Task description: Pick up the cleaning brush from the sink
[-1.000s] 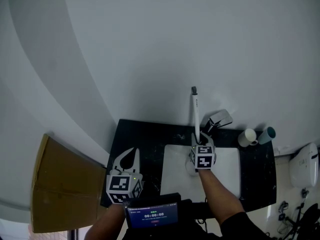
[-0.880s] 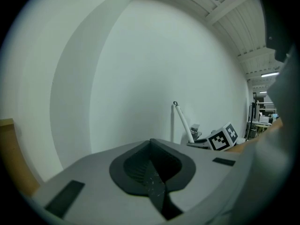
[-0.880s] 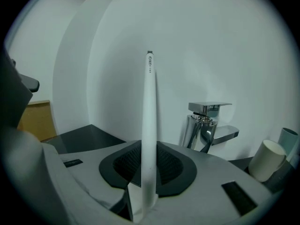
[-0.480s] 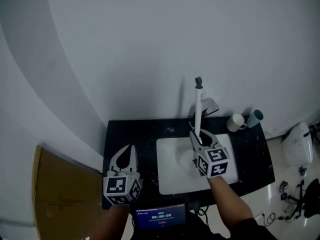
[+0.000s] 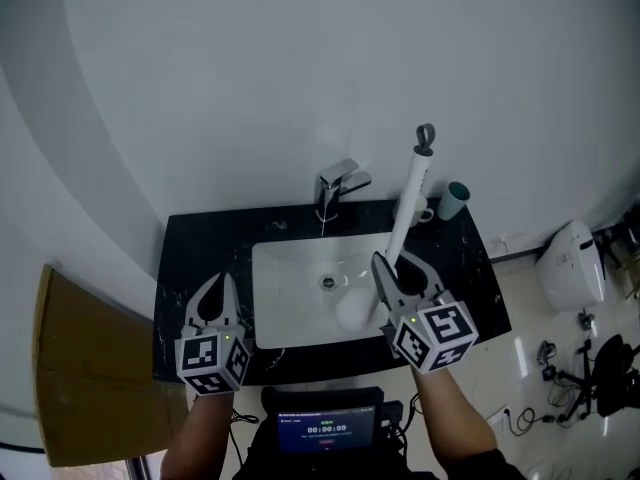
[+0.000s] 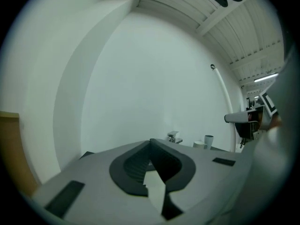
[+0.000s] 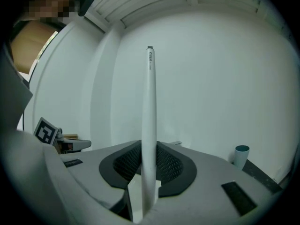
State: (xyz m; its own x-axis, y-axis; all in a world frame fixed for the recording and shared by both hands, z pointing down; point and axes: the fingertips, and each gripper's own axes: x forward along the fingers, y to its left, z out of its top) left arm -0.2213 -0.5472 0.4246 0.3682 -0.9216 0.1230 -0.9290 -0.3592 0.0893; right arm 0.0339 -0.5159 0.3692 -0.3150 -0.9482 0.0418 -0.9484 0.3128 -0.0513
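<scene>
One cleaning brush (image 5: pixel 408 200) higher; two cups (image 5: pixel 456 201)

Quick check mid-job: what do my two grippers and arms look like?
The left gripper and right gripper are light grey two-jaw tools with tapering jaws and dark textured pads. Each carries a white cube printed with black square markers. No cables show on them. Both forearms are unsleeved in the head view.

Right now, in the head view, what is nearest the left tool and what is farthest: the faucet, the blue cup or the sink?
1. Sink: its left rim lies just right of the left tool.
2. Faucet: behind the sink, in the middle.
3. Blue cup: far off at the back right.
</scene>
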